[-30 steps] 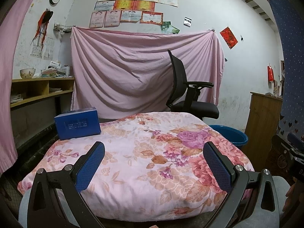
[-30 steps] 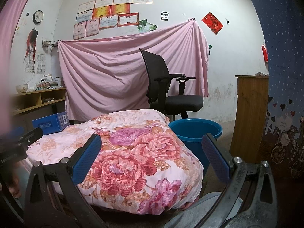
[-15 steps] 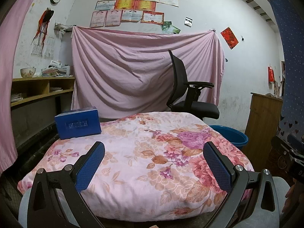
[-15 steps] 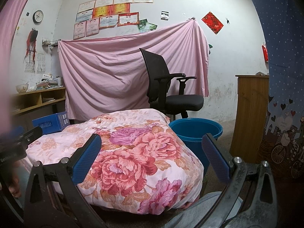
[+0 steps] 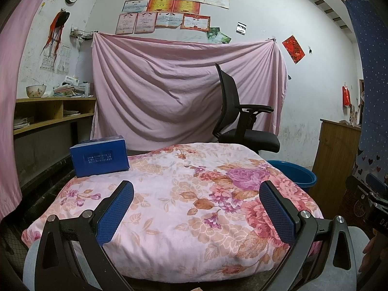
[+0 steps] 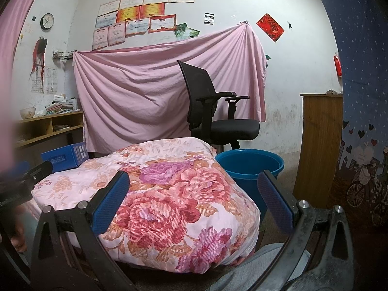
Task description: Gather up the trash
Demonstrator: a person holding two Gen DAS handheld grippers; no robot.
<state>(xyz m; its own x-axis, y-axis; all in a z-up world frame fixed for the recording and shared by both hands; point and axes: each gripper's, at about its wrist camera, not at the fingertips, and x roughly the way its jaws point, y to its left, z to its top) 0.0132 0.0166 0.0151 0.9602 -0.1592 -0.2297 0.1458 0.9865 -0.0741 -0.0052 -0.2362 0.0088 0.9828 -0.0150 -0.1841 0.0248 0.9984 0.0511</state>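
Note:
A blue box (image 5: 99,155) lies at the far left corner of the floral quilt (image 5: 184,194); it also shows at the left in the right wrist view as the blue box (image 6: 64,157). A blue bucket (image 6: 249,167) stands on the floor to the right of the quilt (image 6: 169,189), and its rim shows as the bucket (image 5: 294,173) in the left wrist view. My left gripper (image 5: 196,207) is held open over the quilt's near edge, nothing between its blue pads. My right gripper (image 6: 192,200) is open too, over the quilt's right end.
A black office chair (image 5: 242,121) stands behind the quilt before a hanging pink sheet (image 5: 169,92). Wooden shelves (image 5: 48,111) run along the left wall, a wooden cabinet (image 6: 320,140) stands at the right. A person's grey-clad knees (image 6: 254,266) sit below the grippers.

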